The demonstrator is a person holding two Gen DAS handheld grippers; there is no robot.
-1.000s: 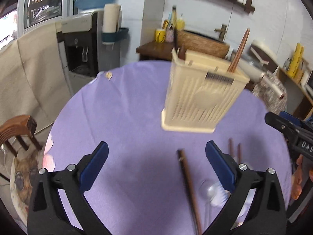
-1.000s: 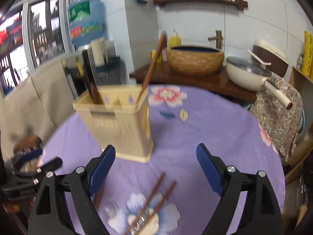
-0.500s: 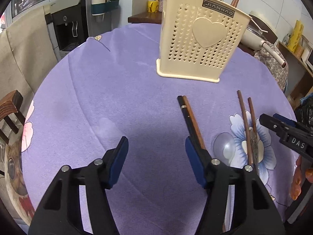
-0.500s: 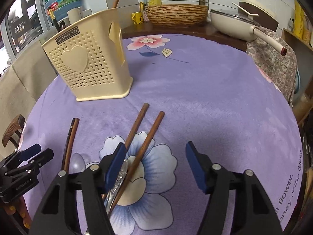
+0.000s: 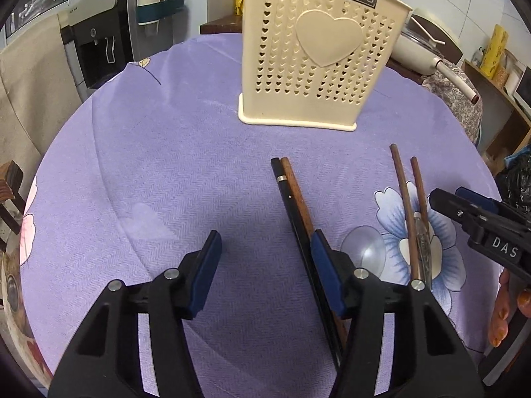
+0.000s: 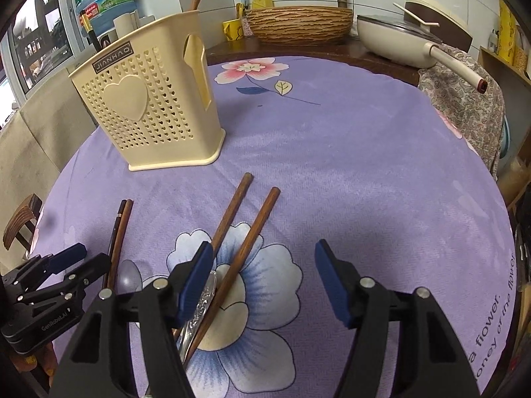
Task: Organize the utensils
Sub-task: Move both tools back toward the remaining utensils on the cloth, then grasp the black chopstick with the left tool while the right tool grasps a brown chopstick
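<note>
Near table's front edge: left gripper point(image 5: 265, 258) half-open, empty, jaws just closing beside dark chopstick pair point(image 5: 292, 195).
Right gripper point(image 6: 262, 278): half-open, empty, just narrowed, its left pad among brown chopsticks point(image 6: 245, 229), aligning for pickup.

The desk point(image 6: 348, 165) has a purple cloth with blue-and-white and pink flowers printed on it. The utensil holder point(image 6: 149, 99) is cream, pierced with rows of small hearts around one big plain heart, with a dark label on top. The two long handles point(image 6: 252, 225) are reddish brown; the pair on the left point(image 5: 292, 195) is one black stick with a silver ring and one brown. Each hand-held gripper point(image 5: 265, 265) point(image 6: 262, 278) is black with blue pads. The far basin point(image 6: 298, 23) is brown with wavy stripes.
</note>
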